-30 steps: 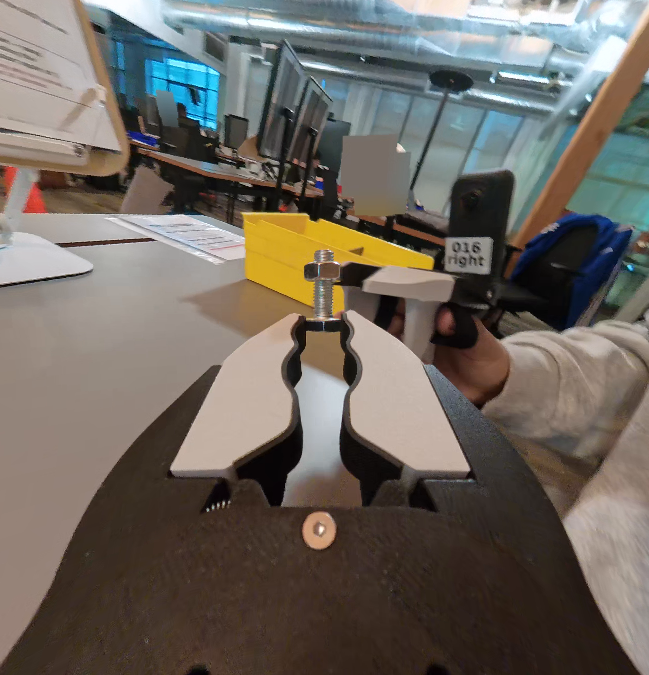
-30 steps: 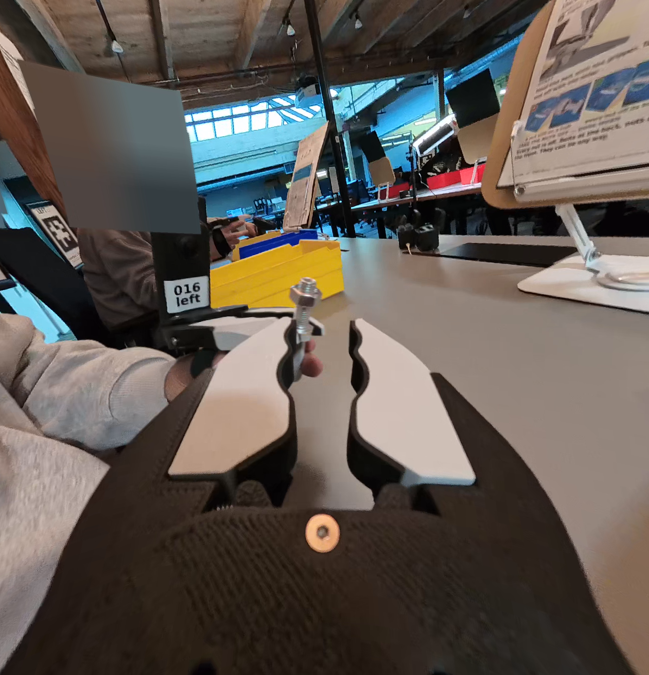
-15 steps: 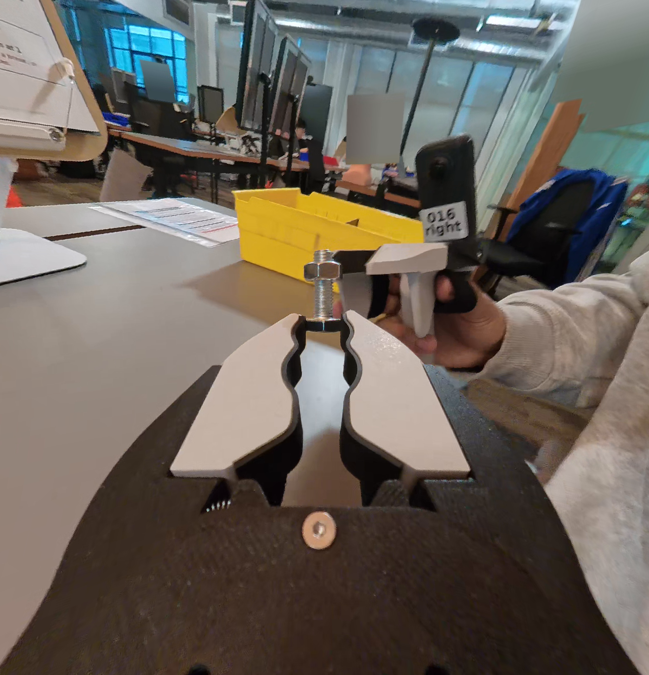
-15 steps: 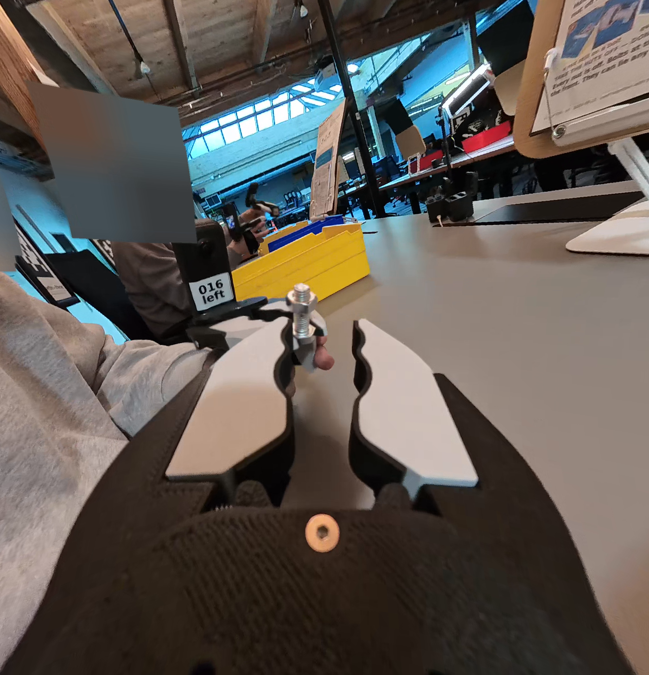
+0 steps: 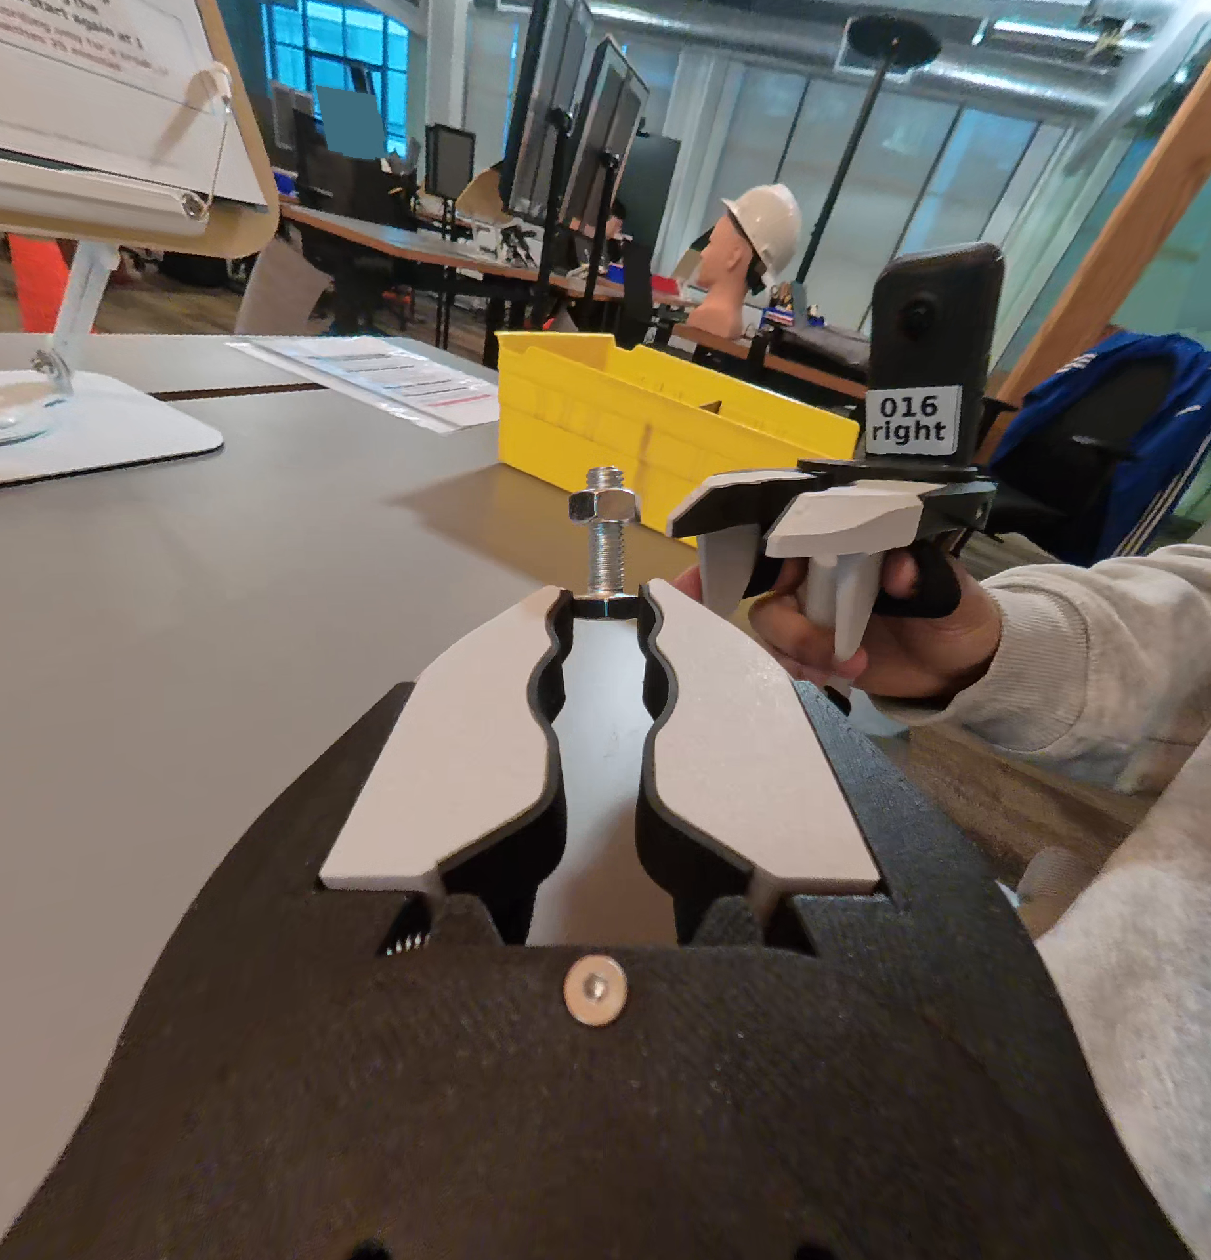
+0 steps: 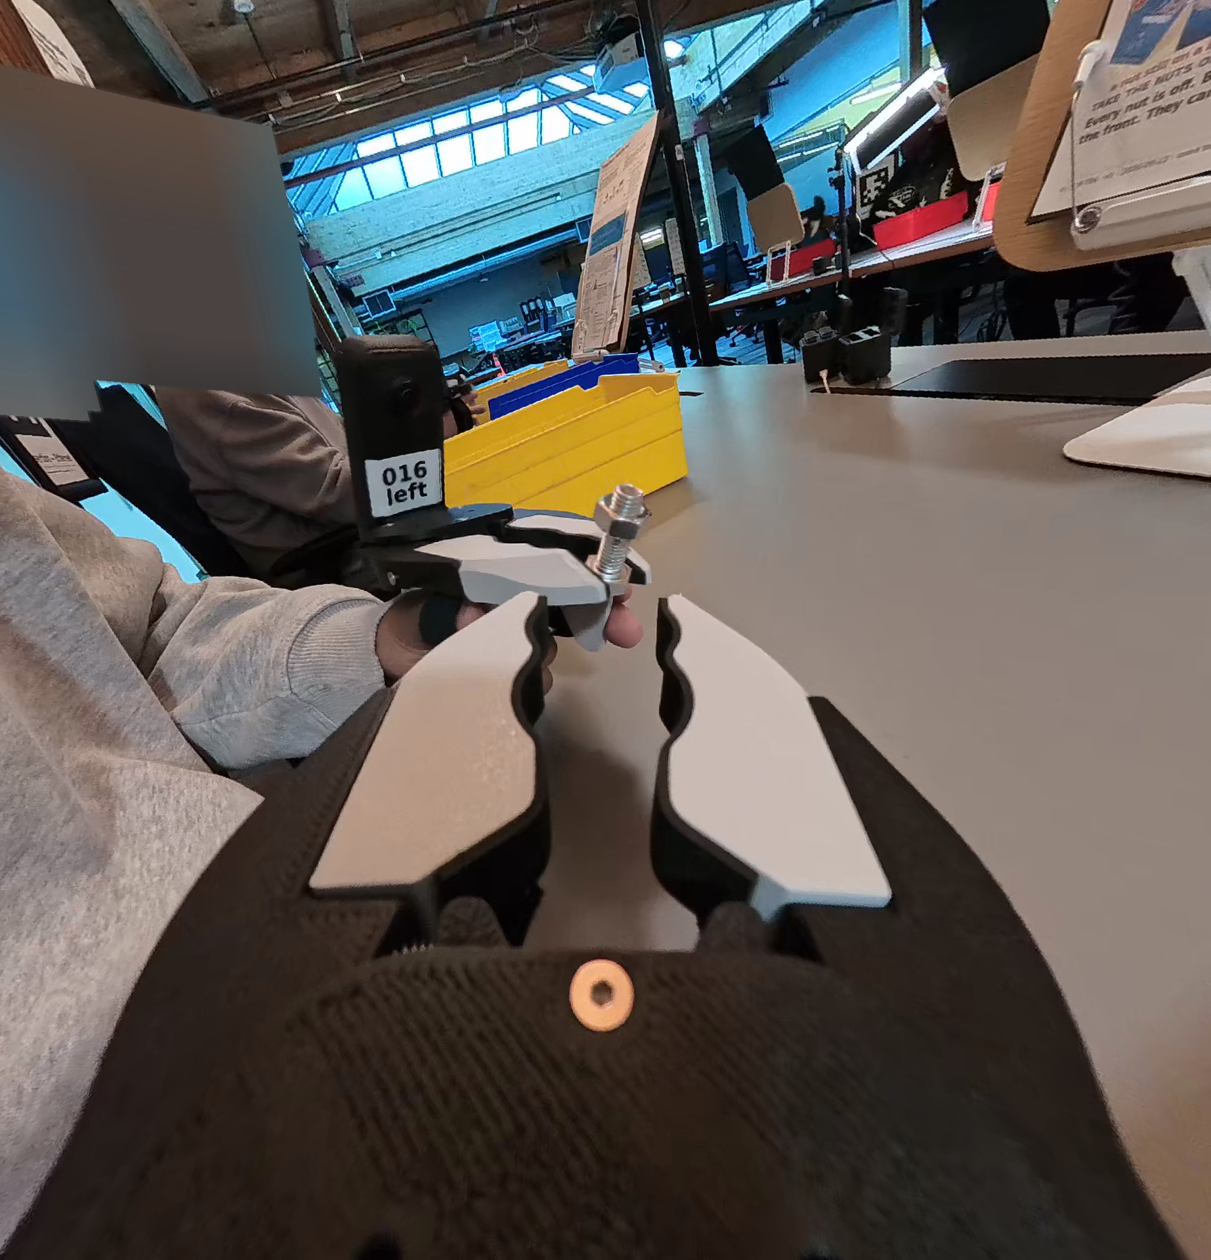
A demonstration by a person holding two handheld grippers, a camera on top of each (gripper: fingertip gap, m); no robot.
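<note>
My left gripper (image 5: 606,603) is shut on the head of a silver bolt (image 5: 604,559), which stands upright above the grey table (image 5: 214,648). A hex nut (image 5: 604,508) sits near the top of the thread. My right gripper (image 5: 725,535) is open and empty, a short way to the right of the nut and not touching it. In the right wrist view my right gripper (image 6: 599,607) has its jaws apart, and the bolt (image 6: 609,552) with its nut (image 6: 623,521) leans just beyond its tips, held by the left gripper (image 6: 616,583).
A yellow bin (image 5: 657,436) stands behind the bolt and also shows in the right wrist view (image 6: 575,443), with a blue bin (image 6: 555,388) behind it. A document stand (image 5: 77,423) is at far left. A paper sheet (image 5: 384,382) lies on the table. A person sits behind the left gripper. My right fingertips sit around 4 centimetres from my left ones.
My right gripper has drawn back from the nut to the right and now stands apart from it. My left gripper still holds the bolt.
</note>
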